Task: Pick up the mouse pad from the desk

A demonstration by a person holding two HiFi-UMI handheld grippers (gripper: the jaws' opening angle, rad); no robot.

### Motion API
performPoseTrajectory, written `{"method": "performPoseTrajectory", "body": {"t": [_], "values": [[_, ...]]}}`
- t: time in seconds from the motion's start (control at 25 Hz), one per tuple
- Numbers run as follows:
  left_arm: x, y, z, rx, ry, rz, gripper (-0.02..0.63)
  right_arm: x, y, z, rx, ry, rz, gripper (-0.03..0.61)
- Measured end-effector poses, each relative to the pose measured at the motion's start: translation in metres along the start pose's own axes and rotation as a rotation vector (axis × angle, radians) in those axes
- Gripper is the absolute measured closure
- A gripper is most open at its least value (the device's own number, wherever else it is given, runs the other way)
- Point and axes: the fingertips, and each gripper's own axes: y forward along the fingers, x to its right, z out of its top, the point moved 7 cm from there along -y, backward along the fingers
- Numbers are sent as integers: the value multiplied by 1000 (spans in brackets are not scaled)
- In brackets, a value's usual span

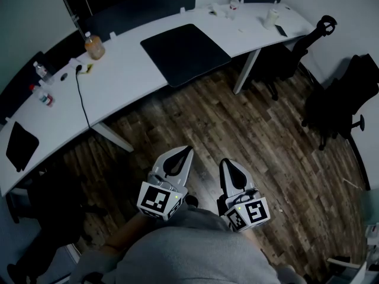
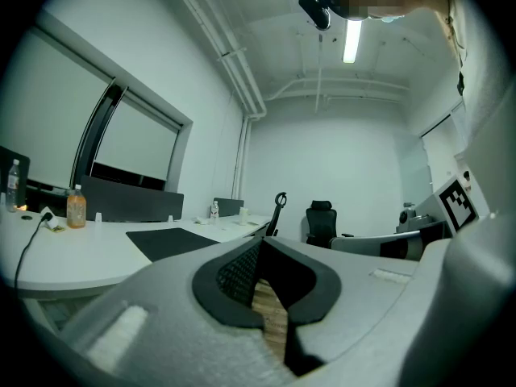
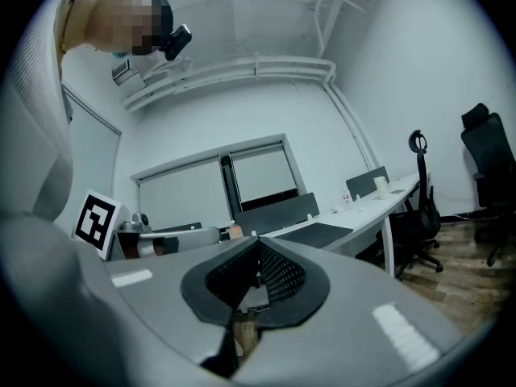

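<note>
A large black mouse pad (image 1: 185, 53) lies flat on the curved white desk (image 1: 124, 78), near its front edge; it also shows as a dark slab (image 2: 173, 241) in the left gripper view and as a dark sheet (image 3: 313, 234) in the right gripper view. Both grippers hang side by side over the wood floor, well short of the desk, close to the person's body. The left gripper (image 1: 188, 150) is shut with nothing in it. The right gripper (image 1: 224, 161) is shut and empty too. Each points level toward the desk.
On the desk stand an orange-capped bottle (image 1: 93, 46), a cable (image 1: 82, 96), small bottles (image 1: 41, 71) and a black tablet-like slab (image 1: 21, 145) at the left end. Black office chairs (image 1: 340, 108) stand at the right. A desk leg (image 1: 246, 71) is below the pad.
</note>
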Motion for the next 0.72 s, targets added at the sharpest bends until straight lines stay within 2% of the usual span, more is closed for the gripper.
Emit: {"method": "performPoseTrajectory", "body": {"t": [0.16,0.36,0.72], "values": [[-3,-5,1,-2,10,21,615,-1,3,-4,-12,10,15,577],[-8,-5,-4,-4,-17,40,615,0,8,-5,-16,16,27,577],[-19,20,6,17,-10,10,615,14,24,4,-4,-12,-7,577]]}}
